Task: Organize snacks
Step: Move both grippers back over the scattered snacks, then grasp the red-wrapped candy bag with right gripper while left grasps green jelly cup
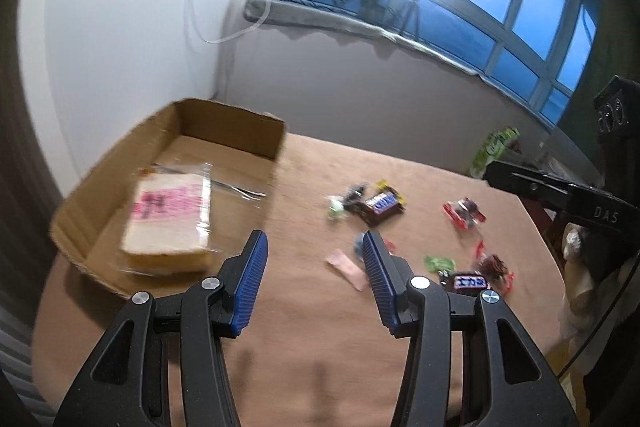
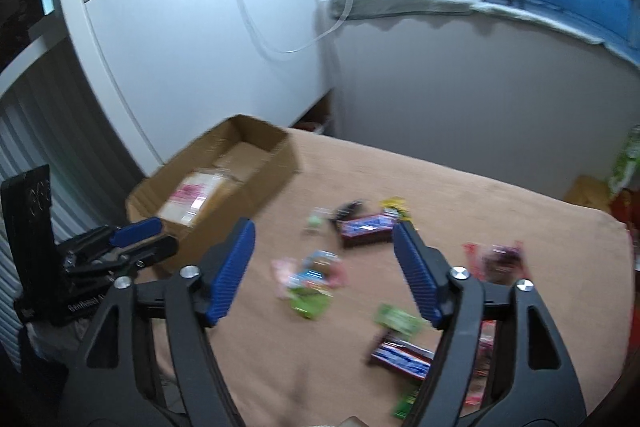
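1. Plainly, one cardboard box [image 1: 236,131] sits at the table's [image 1: 304,347] far left, with one clear-wrapped cake pack [image 1: 172,223] lying inside it.
2. Two dark chocolate bars [image 1: 383,205] lie among roughly ten loose small wrapped sweets [image 1: 464,213] scattered right of the box; blur prevents an exact count.
3. Both grippers tilt downward above the table.
4. Left gripper [image 1: 314,259]: jaws partly apart, holding nothing.
5. Right gripper [image 2: 324,255]: jaws wider apart, nothing between them, over the sweets.
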`<state>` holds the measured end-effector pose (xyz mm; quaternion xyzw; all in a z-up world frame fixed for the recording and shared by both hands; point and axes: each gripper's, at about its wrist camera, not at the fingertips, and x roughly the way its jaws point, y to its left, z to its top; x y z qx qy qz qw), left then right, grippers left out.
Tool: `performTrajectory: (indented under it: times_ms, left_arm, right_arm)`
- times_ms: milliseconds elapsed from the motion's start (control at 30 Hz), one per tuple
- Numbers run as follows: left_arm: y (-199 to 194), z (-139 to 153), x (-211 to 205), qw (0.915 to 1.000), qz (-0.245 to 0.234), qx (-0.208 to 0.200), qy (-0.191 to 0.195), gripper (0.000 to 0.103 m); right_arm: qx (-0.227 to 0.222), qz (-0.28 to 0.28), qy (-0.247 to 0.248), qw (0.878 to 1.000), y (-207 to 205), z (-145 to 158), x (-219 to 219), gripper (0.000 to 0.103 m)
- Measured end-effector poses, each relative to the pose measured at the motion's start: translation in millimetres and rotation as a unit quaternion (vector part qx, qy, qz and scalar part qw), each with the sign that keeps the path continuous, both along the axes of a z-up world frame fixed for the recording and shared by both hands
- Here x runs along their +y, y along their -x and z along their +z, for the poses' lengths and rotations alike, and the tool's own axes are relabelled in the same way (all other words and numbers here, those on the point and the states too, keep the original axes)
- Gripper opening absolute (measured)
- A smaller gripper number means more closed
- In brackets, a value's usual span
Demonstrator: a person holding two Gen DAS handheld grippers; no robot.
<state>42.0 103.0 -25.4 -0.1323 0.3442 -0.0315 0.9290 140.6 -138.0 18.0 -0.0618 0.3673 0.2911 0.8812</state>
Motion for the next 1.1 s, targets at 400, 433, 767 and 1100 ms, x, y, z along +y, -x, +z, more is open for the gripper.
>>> performTrajectory:
  times_ms: [400, 433, 767, 1100]
  left_arm:
    - [-30.1, -35.6, -58.1, 0.9974, -0.057, 0.043, -0.009, 0.048]
    - [-30.8, -37.2, -61.0, 0.9972, -0.059, 0.044, -0.01, 0.048]
    - [-53.0, -61.9, -85.5, 0.9935, -0.078, 0.073, -0.037, 0.048]
    - [-72.5, -75.9, -94.0, 0.9901, -0.084, 0.093, -0.065, 0.048]
  right_arm:
    - [0.02, -0.082, 0.063, 0.994, -6.1, -30.3, -105.0, 0.075]
    - [0.025, -0.085, 0.067, 0.994, -7.3, -34.9, -110.0, 0.075]
    - [0.065, -0.079, 0.094, 0.99, -7.5, -77.5, -128.7, 0.075]
    - [0.094, -0.074, 0.098, 0.988, -15.6, -106.2, -124.9, 0.071]
